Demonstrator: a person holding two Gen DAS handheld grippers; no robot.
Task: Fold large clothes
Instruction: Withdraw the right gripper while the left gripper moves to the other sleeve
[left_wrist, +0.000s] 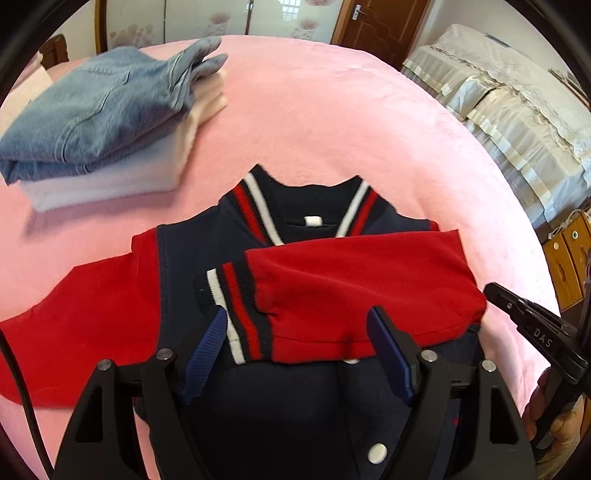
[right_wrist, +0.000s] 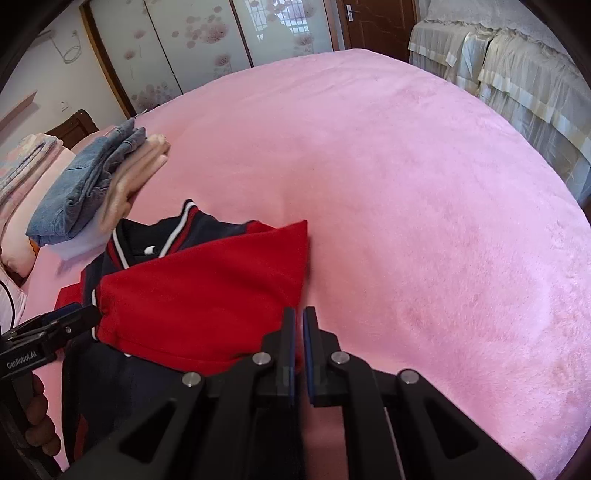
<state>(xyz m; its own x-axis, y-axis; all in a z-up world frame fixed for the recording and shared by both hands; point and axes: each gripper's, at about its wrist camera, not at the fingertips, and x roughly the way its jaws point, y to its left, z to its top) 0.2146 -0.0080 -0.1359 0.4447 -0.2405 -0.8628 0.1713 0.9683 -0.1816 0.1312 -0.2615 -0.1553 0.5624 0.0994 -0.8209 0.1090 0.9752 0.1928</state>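
Note:
A navy jacket (left_wrist: 258, 406) with red sleeves lies front up on the pink bedspread (left_wrist: 332, 110), collar (left_wrist: 306, 218) pointing away. Its right-hand sleeve (left_wrist: 351, 288) is folded across the chest, striped cuff (left_wrist: 236, 306) near the middle. The other sleeve (left_wrist: 74, 314) stretches out to the left. My left gripper (left_wrist: 297, 314) stands open just over the folded sleeve and cuff, its pads apart from the cloth. My right gripper (right_wrist: 300, 317) is shut at the sleeve's folded edge (right_wrist: 295, 280), with no cloth visible between its pads; it also shows at the left wrist view's right edge (left_wrist: 495, 291).
A stack of folded jeans (left_wrist: 92, 114) on pale folded clothes (left_wrist: 122, 177) sits at the bed's far left. A covered sofa (left_wrist: 498, 92) runs along the right side. Wardrobe doors (right_wrist: 207, 44) and a wooden door (left_wrist: 380, 22) stand beyond the bed.

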